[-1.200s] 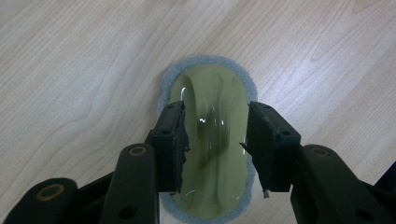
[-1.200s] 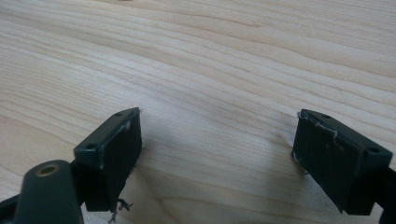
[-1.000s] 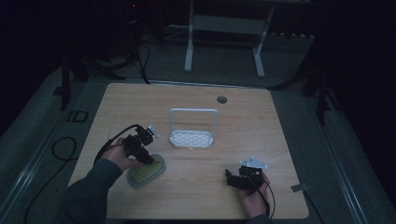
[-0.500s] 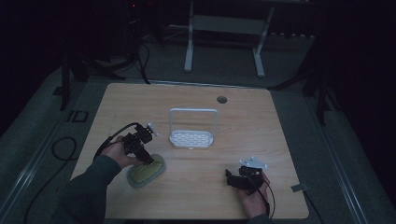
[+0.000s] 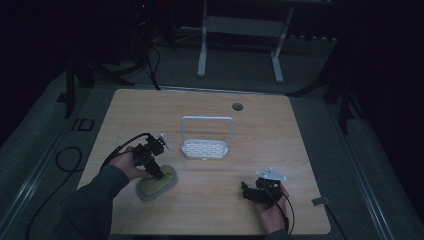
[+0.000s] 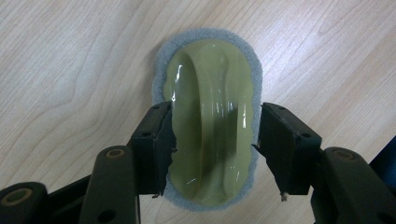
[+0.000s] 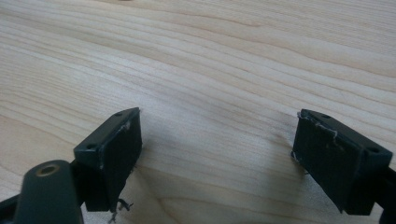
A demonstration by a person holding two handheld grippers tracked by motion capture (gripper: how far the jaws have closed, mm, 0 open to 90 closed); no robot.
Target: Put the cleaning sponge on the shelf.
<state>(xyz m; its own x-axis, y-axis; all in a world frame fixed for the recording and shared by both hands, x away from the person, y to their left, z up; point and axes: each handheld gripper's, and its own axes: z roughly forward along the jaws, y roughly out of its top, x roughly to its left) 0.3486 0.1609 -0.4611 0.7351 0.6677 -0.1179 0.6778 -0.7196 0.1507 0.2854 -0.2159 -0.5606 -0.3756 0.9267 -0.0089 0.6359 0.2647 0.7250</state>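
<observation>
The scrubber [image 6: 208, 126] is straddled lengthwise by the left gripper [image 6: 212, 140], whose jaws have just been opening; the right gripper [image 7: 217, 149] is spread.

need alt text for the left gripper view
The left hand-held gripper has just been opening, its two black jaws spread either side of an oval yellow-green scrubber with a raised handle and grey pad edge. The scrubber lies flat on a light wooden table.

Your left claw [image 6: 212, 140] covers both long edges of the scrubber [image 6: 208, 84] toward 6 o'clock. From above, your forearms are cut off at 6 o'clock, and the rack [image 5: 206, 148] holes are too small to tell.
</observation>
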